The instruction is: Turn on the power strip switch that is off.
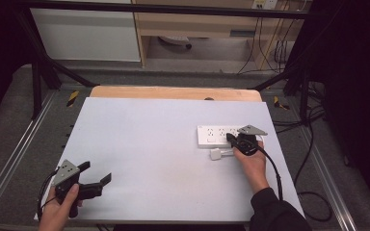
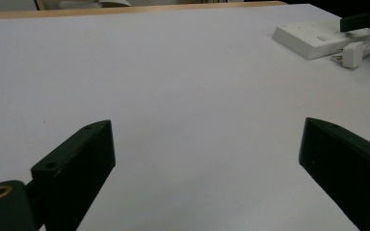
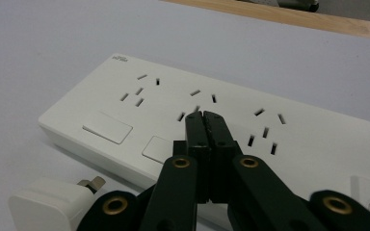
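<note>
Clenched empty, right gripper (image 3: 203,115) fingers over the power strip (image 3: 231,125); left gripper (image 2: 207,144) released. Beside the strip, white plug (image 3: 46,204): light, rigid, smooth; best pinched across flat sides.

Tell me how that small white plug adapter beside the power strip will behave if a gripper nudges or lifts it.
The plug adapter looks small and hard-shelled, so it is probably stiff and light. It lies on its side on the smooth table, so a nudge would likely slide or spin it. Its rounded, glossy-looking corners may slip between narrow jaws.
</note>
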A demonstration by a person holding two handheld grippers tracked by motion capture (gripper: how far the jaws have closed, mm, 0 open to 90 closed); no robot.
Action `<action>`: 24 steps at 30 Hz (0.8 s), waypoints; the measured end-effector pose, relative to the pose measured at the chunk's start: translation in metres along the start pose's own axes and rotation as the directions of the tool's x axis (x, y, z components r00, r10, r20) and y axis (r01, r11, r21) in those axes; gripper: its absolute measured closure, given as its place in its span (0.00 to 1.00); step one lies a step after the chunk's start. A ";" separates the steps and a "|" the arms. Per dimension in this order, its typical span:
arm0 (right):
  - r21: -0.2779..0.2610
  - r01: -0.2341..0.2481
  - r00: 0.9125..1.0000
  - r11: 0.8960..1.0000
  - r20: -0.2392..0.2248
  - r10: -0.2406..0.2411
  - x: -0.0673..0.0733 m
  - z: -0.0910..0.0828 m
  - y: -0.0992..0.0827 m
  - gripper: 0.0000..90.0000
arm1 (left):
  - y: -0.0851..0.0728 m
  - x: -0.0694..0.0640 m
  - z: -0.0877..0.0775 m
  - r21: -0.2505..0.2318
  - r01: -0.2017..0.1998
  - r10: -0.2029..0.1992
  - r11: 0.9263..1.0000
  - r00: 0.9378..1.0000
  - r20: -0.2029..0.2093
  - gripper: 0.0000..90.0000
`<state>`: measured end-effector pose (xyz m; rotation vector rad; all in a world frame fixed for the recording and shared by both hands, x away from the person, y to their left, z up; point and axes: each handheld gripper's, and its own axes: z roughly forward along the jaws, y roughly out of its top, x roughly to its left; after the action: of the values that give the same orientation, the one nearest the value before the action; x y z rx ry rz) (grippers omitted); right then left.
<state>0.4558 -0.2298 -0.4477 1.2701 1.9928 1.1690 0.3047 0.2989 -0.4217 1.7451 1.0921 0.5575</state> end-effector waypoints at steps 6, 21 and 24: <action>-0.004 0.009 1.000 1.000 -0.005 -0.009 0.003 0.000 -0.001 1.00 | 0.000 0.000 0.000 0.000 0.000 0.000 1.000 1.000 0.001 0.06; -0.009 0.021 1.000 1.000 -0.006 -0.021 0.007 0.000 -0.003 1.00 | 0.000 0.000 0.000 0.000 0.000 0.000 1.000 1.000 0.000 0.06; -0.013 0.021 1.000 1.000 -0.006 -0.021 0.007 0.000 -0.003 1.00 | 0.000 0.000 0.000 0.000 0.000 0.000 1.000 1.000 0.000 0.06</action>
<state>0.4514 -0.2242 -0.4506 1.2381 1.9951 1.1752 0.3045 0.2988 -0.4217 1.7452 1.0922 0.5578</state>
